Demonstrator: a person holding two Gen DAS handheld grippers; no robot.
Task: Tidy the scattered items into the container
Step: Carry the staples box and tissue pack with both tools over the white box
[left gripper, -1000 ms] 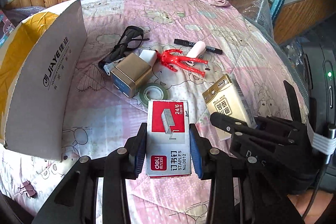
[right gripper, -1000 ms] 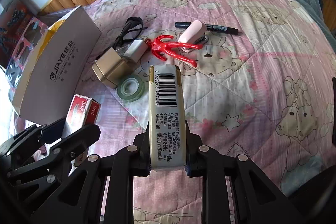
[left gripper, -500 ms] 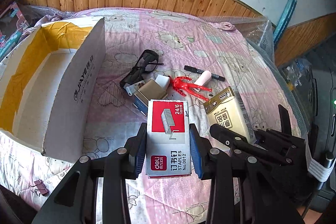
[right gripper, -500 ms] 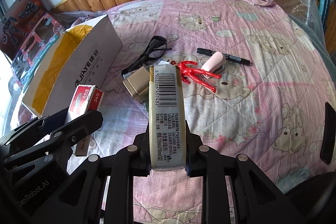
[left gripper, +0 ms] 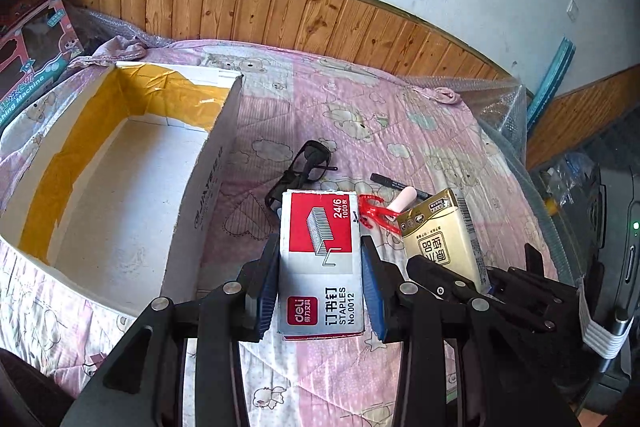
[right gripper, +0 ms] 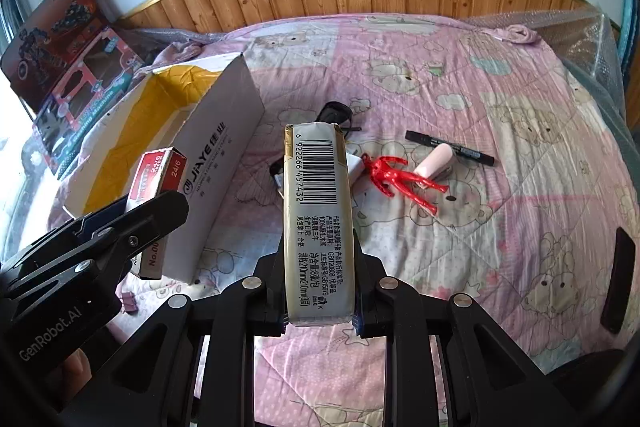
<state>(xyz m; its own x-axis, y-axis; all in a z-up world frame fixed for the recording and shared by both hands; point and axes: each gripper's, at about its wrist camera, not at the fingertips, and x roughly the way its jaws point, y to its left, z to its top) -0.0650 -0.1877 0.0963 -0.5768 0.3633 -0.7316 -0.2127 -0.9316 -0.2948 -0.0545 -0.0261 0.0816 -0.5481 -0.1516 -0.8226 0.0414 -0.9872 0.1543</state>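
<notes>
My left gripper [left gripper: 320, 291] is shut on a red and grey staples box [left gripper: 320, 259], held above the pink quilt just right of the open cardboard box [left gripper: 120, 179]. My right gripper [right gripper: 319, 291] is shut on a gold tissue pack [right gripper: 318, 219], barcode side up; the same tissue pack [left gripper: 440, 235] shows in the left wrist view to the right. On the quilt lie black glasses [left gripper: 308, 163], a red figure [right gripper: 396, 177], a pink stapler [right gripper: 434, 165] and a black marker [right gripper: 448, 146]. The held boxes hide some items behind them.
The cardboard box wall [right gripper: 216, 179] stands left of the items, its inside white with yellow tape. Toy packages [right gripper: 80, 99] lean at the far left. A wooden headboard [left gripper: 280, 15] backs the bed. A small pink binder clip [right gripper: 128, 301] lies near the box corner.
Both grippers have risen and pulled back with their loads. The cardboard box's open inside has come into the left wrist view, and the items on the quilt look smaller and farther.
</notes>
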